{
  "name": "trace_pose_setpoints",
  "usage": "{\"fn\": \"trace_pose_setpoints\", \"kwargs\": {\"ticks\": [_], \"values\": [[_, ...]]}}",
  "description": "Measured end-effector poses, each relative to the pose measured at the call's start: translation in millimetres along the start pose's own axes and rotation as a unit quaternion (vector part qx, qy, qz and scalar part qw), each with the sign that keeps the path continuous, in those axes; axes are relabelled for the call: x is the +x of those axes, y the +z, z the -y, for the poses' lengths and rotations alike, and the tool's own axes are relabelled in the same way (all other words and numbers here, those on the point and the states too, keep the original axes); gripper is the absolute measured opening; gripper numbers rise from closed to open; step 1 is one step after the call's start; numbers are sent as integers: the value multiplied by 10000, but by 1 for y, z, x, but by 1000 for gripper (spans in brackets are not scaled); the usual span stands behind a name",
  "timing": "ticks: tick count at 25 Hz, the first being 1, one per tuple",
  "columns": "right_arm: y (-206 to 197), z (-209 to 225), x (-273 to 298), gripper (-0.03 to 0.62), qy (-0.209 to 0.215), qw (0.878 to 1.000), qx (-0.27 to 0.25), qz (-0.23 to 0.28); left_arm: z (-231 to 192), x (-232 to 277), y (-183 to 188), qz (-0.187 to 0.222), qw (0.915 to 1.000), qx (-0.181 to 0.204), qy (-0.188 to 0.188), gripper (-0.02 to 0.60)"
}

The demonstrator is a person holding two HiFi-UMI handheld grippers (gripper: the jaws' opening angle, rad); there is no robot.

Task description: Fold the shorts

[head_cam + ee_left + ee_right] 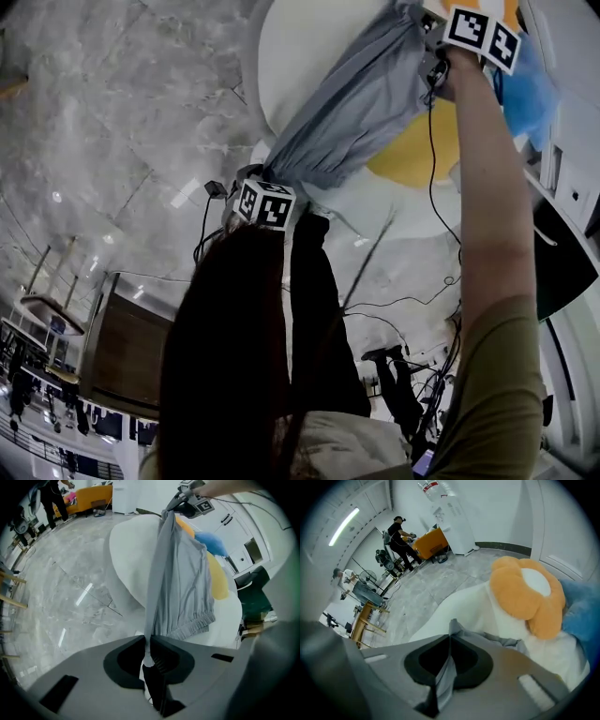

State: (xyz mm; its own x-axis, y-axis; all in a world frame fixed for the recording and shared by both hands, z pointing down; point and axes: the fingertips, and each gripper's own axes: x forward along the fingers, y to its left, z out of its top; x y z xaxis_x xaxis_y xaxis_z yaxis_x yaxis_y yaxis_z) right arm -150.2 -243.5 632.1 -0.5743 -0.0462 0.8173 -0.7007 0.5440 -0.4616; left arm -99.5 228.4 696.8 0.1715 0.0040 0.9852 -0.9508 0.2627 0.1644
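The grey shorts [352, 103] hang stretched in the air in a diagonal band, running from the top right of the head view down to its centre. The left hand-held gripper [267, 176] at the centre is clenched on one corner of the fabric. In its own view a thin fold of grey cloth is pinched between the closed jaws, and the shorts fan out above them, the gathered elastic waistband [197, 624] at the lower right. The right hand-held gripper [429, 26] at the top right edge also grasps the shorts, with a bunched edge of fabric clamped between its shut jaws. Under the garment lies a white round tabletop [300, 47]. On it, towards the right, sits an orange flower-shaped cushion [529, 595] with a blue soft thing [581, 606] just beside it. Whether the shorts touch the tabletop cannot be told. Grey marbled floor [112, 122] fills the left of the head view.
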Motion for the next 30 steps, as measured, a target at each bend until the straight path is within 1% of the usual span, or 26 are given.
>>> {"fn": "trace_pose_setpoints", "kwargs": {"ticks": [3, 4, 5, 6, 7, 9, 10, 11, 13, 14, 15, 17, 20, 23, 25, 27, 30], "values": [[-3, 4, 7, 15, -228, 9997, -61, -8, 2, 7, 1, -149, 9995, 243, -162, 52], [-2, 4, 7, 15, -266, 9996, -104, 4, 4, 8, 1, -200, 9990, 283, -270, 74], [0, 2, 9, 17, -261, 9995, -151, 19, 6, 9, 2, -257, 9984, 282, -426, 116], [2, -1, 11, 39, -212, 9996, -193, 32, 9, 9, 3, -311, 9973, 250, -620, 184], [3, -4, 13, 78, -131, 9997, -220, 44, 12, 7, 4, -354, 9959, 212, -804, 246], [6, -9, 10, 279, 45, 9996, -248, 84, 15, 4, 3, -405, 9939, 229, -1002, 289], [8, -10, 5, 298, 99, 9995, -277, 118, 16, 2, 3, -417, 9934, 286, -1032, 306], [10, -8, -3, 299, 106, 9993, -320, 159, 17, -1, 4, -422, 9930, 356, -1043, 310], [6, -2, -24, 299, 5, 9990, -373, 234, 17, -10, 6, -385, 9926, 503, -1034, 313], [-3, 3, -37, 299, -70, 9990, -353, 253, 15, -15, 8, -345, 9924, 594, -1019, 313], [-17, 8, -50, 299, -157, 9991, -311, 253, 13, -22, 11, -301, 9919, 707, -1007, 313], [-62, 14, -75, 299, -349, 9990, -251, 149, 10, -36, 20, -214, 9904, 936, -991, 313], [-160, 15, -104, 299, -578, 9980, -47, -243, 9, -51, 34, -58, 9884, 1184, -953, 314], [-264, 4, -122, 299, -581, 9945, 650, -584, 11, -56, 47, 139, 9862, 1389, -891, 318], [-326, -6, -128, 299, -571, 9883, 1222, -718, 9, -56, 50, 183, 9843, 1551, -826, 318], [-369, -15, -126, 299, -552, 9832, 1548, -794, 4, -53, 54, 221, 9820, 1717, -757, 319], [-407, -30, -115, 300, -594, 9825, 1539, -867, -4, -47, 51, 264, 9789, 1895, -721, 319]]}}
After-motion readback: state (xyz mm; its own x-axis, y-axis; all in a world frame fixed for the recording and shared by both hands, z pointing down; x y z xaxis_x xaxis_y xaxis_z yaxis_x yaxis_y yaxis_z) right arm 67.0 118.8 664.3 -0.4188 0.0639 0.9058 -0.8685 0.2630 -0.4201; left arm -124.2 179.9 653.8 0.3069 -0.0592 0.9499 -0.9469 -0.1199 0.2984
